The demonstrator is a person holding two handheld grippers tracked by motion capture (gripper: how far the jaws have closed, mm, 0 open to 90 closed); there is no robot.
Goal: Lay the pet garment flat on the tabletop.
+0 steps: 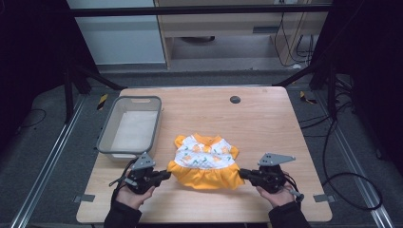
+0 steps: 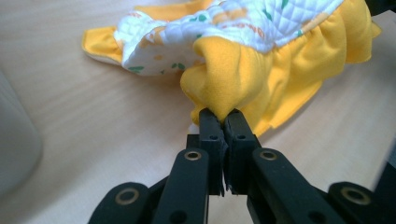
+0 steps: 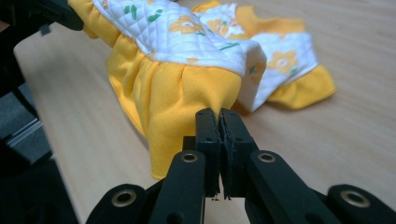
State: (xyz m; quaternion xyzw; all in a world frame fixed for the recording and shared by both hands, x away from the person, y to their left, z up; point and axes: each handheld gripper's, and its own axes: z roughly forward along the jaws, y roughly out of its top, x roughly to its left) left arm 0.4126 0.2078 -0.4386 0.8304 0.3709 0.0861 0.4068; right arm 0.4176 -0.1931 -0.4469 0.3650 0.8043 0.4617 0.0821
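Left jaws: the left gripper (image 2: 223, 116) is pinching the yellow ruffle at one bottom corner of the small dress (image 2: 261, 60), its jaws pressed together on a bunched fold of cloth.
Right jaws: the right gripper (image 3: 218, 114) is nipping the opposite hem corner, its jaws clamped tight on the yellow fabric.
Dress: it is lying near the front middle of the wooden table (image 1: 266, 114), stretched between the two grippers, its white quilted top with orange flowers facing up and its yellow skirt toward the person; the gripped corners are lifting slightly off the wood.
Hands: the person's left hand (image 1: 134, 194) and right hand (image 1: 279, 194) are gripping the tools from the near edge.
Grey tub (image 1: 108, 137): it is sitting on the table's left side, just beyond the left gripper.
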